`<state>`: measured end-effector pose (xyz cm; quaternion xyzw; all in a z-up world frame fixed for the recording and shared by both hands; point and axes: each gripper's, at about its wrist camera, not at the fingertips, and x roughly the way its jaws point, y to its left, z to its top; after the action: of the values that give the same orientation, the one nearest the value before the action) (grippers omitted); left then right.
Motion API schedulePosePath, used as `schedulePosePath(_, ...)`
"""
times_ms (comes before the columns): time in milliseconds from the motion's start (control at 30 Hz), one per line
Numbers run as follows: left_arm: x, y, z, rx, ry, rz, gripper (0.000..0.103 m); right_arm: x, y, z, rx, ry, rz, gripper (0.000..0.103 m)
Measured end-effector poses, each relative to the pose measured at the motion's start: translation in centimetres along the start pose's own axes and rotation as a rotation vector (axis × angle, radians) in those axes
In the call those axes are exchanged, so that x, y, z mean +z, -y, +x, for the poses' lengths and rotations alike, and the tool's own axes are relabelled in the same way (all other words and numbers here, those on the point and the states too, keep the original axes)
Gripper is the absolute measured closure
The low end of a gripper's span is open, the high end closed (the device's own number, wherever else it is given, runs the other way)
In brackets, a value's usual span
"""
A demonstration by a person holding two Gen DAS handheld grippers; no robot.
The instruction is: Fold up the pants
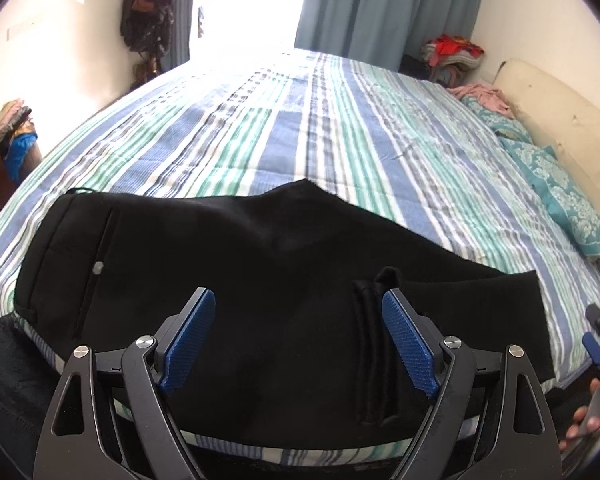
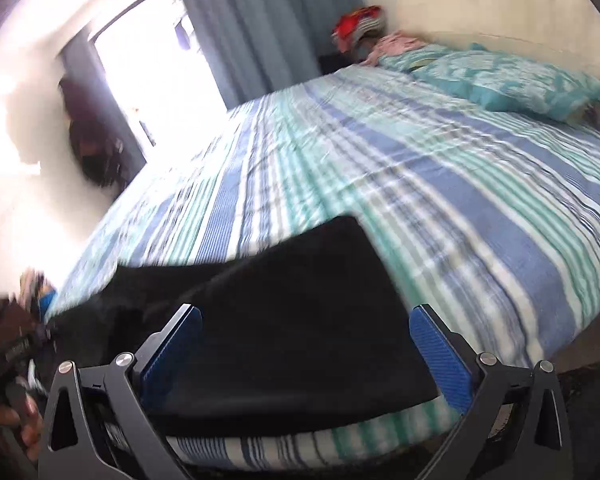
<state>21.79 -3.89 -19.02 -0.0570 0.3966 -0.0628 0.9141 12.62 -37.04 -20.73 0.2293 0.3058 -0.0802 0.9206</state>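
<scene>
Just ahead of and below my left gripper (image 1: 298, 340), its jaws spread and empty, the black pants (image 1: 260, 260) lie on the striped bedspread (image 1: 340, 120), long axis crosswise. My right gripper (image 2: 306, 352), likewise apart and empty, is nearer the hem end.

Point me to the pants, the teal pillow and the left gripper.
pants (image 1: 284, 264): left wrist view, middle of the black cloth.
teal pillow (image 2: 504, 80): right wrist view, top face.
left gripper (image 1: 302, 344): left wrist view, midway between the blue pads, jaws open.
</scene>
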Motion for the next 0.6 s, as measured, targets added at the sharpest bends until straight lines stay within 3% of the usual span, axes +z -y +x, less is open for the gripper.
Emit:
schedulePosePath(67, 0.0, 1.8, -0.2, -0.095, -0.010, 0.044, 0.014, 2.0, 4.3, -1.2, 0.010, 0.051, 0.167, 0.000)
schedulePosePath(167, -0.8, 5.3, 0.9, -0.201, -0.061, 0.156, 0.014, 4.7, 8.0, -0.6, 0.036, -0.002, 0.265, 0.000)
schedulePosePath(267, -2.3, 8.0, 2.9, -0.228, -0.117, 0.267, 0.014, 7.3, 7.3, 1.9, 0.246, -0.139, 0.260, 0.000)
schedulePosePath(400, -4.8, 8.7, 6.1, -0.138, -0.237, 0.359, 0.015, 8.0, 4.1, 6.4, 0.561, -0.290, 0.299, 0.000)
schedulePosePath(433, -5.2, 8.5, 6.2, -0.134, -0.234, 0.374, 0.015, 7.7, 3.8, 7.9, 0.599, -0.323, 0.339, 0.000)
schedulePosePath(567, -5.6, 8.4, 5.7, -0.113, -0.222, 0.411, 0.009, 4.9, 5.0, 13.2, 0.404, -0.409, 0.452, 0.000)
schedulePosePath(600, -5.5, 8.1, 5.8, -0.113, -0.231, 0.394, 0.009, 4.4, 5.5, 13.9, 0.387, -0.415, 0.483, 0.000)
